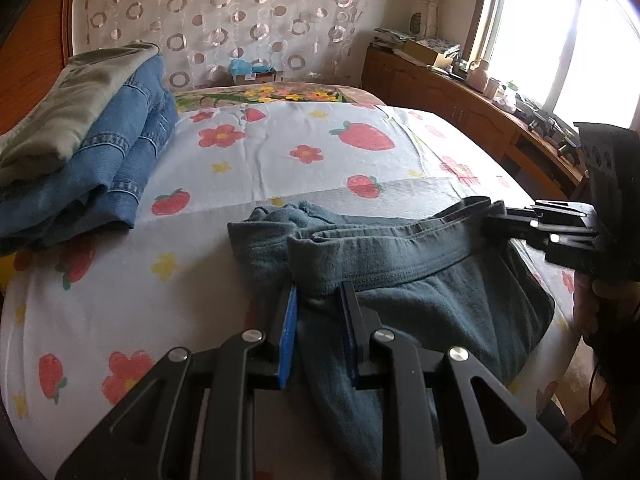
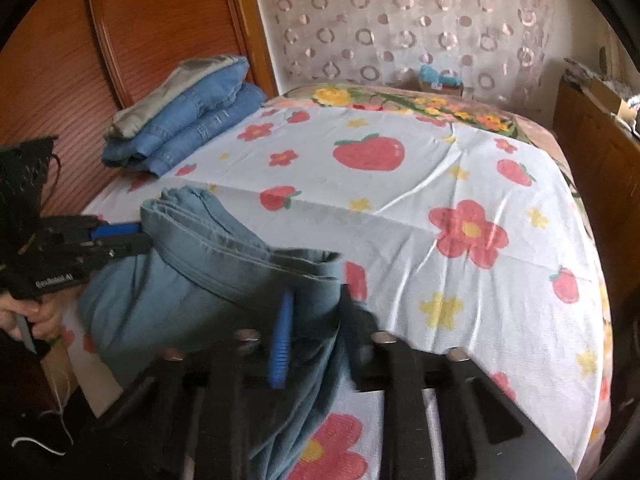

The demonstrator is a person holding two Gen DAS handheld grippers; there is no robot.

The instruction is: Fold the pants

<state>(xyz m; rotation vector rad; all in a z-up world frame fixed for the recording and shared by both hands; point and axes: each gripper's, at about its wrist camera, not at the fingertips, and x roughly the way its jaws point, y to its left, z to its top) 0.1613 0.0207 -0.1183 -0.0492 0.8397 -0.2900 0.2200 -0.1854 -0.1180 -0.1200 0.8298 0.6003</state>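
Soft grey-blue pants [image 1: 400, 280], of thick knit cotton, bunched on the bed sheet [image 1: 280, 160] directly ahead of both grippers. Left gripper [image 1: 318, 300] clenched on one end of the wide stitched waistband, cloth pressed between the blue ribbed pads [image 1: 289, 332], the black metal fingers narrow around the fold. Right gripper [image 2: 316, 312] grasping the other end of the same waistband; blurred in its own view, yet cloth clearly fills the gap between its blue pad and black finger. Seen from the left gripper, the right gripper [image 1: 496, 216] off to the right, nose buried in the waistband edge. Seen from the right gripper, the left gripper [image 2: 136, 236] off to the left, biting the rolled band, with a hand [image 2: 36, 316] around its handle below.

Waistband stretched as a thick ridge between the two grippers, the leg fabric hanging loose and wrinkled beneath, toward the cameras. Sheet thin, white, creased, printed with red strawberries and flowers. Farther ahead and left of the left gripper, folded jeans [image 1: 120, 152], stiff blue denim with pale seams, and a flat grey-green garment [image 1: 68, 104] on top, stacked against a reddish wooden headboard [image 2: 160, 20].
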